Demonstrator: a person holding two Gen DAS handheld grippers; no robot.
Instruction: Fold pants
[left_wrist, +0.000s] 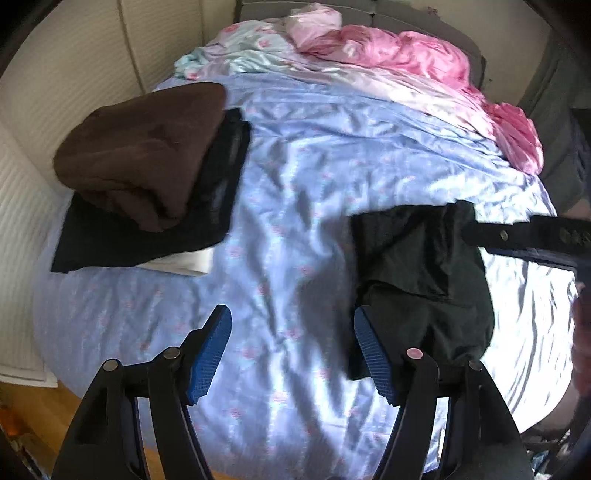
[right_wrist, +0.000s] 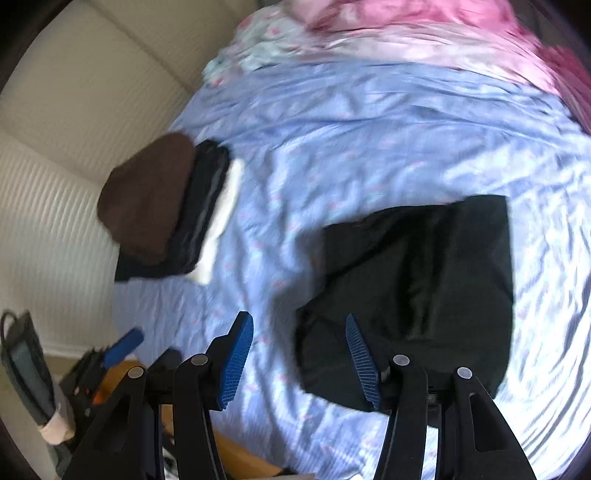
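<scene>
Blue sheets (left_wrist: 303, 177) with little pink flowers cover the bed. Black pants (right_wrist: 417, 291) lie folded on the bed, over to the right. A pile of folded clothes (left_wrist: 147, 177) sits to the left, with a brown one on top. Pink blankets (left_wrist: 406, 55) are bunched at the far end. Both the left gripper (left_wrist: 291, 350) and right gripper (right_wrist: 299, 354) are spread wide, holding nothing.

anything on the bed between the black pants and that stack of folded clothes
Nothing visible. Only bare blue sheet lies between the folded black pants and the stack with the brown garment on top. Both the left gripper and the right gripper are open and empty.
</scene>
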